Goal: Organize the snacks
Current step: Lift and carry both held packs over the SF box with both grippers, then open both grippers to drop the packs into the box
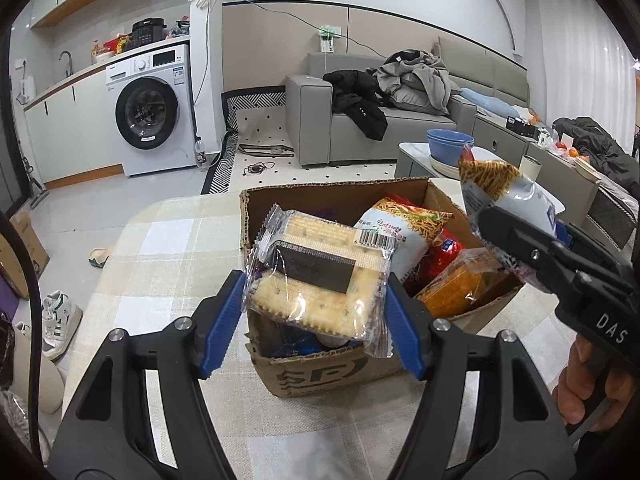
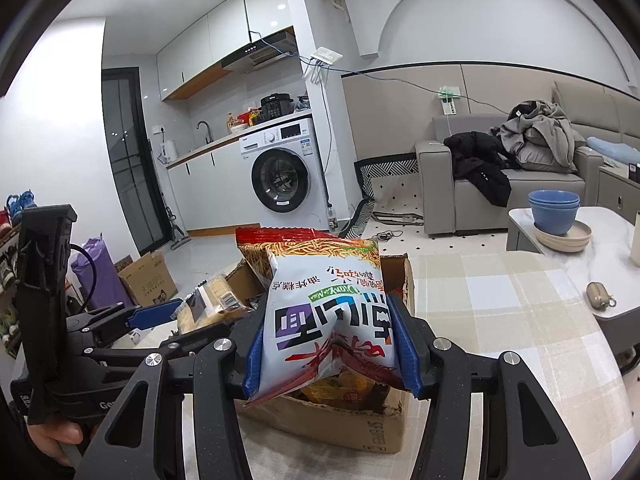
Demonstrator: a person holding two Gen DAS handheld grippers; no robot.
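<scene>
My left gripper [image 1: 314, 312] clamps the cracker pack [image 1: 320, 276] — above the cardboard box [image 1: 320, 372]. My right gripper [image 2: 332, 344] clamps the noodle-snack bag [image 2: 324, 300].

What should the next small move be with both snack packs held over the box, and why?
Probably lower the left gripper and set the cracker pack into the cardboard box. It is clamped right above the box's near end. The right gripper holds the noodle snack bag over the same box, so go one at a time.
</scene>
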